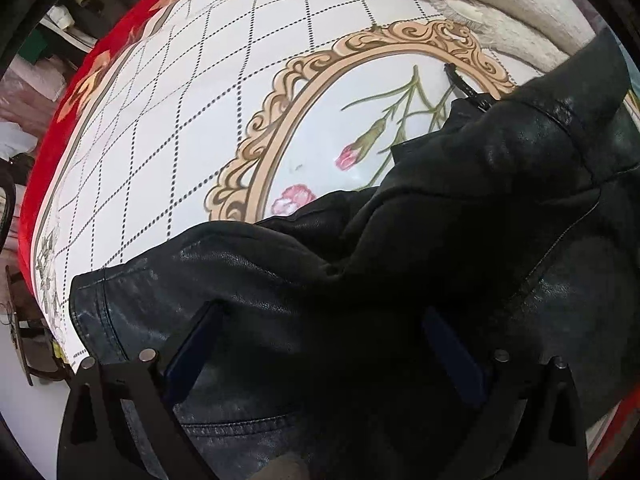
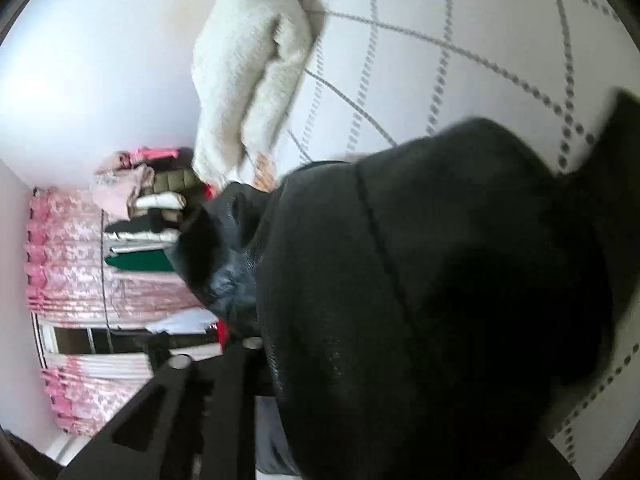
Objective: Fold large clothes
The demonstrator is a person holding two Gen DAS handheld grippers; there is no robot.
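Observation:
A black leather jacket (image 1: pixel 460 208) lies crumpled on a white quilted bedspread (image 1: pixel 180 128) with a gold oval frame and pink flowers. My left gripper (image 1: pixel 320 340) hangs just above the jacket with its blue-padded fingers (image 1: pixel 192 348) wide apart, holding nothing. In the right wrist view the jacket (image 2: pixel 420 260) fills the frame and drapes over my right gripper. Only the left black finger (image 2: pixel 224 380) shows; the fingertips are hidden under the leather.
A cream fluffy blanket (image 1: pixel 460 4) lies folded at the bed's far side, also seen in the right wrist view (image 2: pixel 248 80). The bed has a red border (image 1: pixel 92 68). Pink curtains (image 2: pixel 80 260) and stacked clothes (image 2: pixel 156 208) stand beyond the bed.

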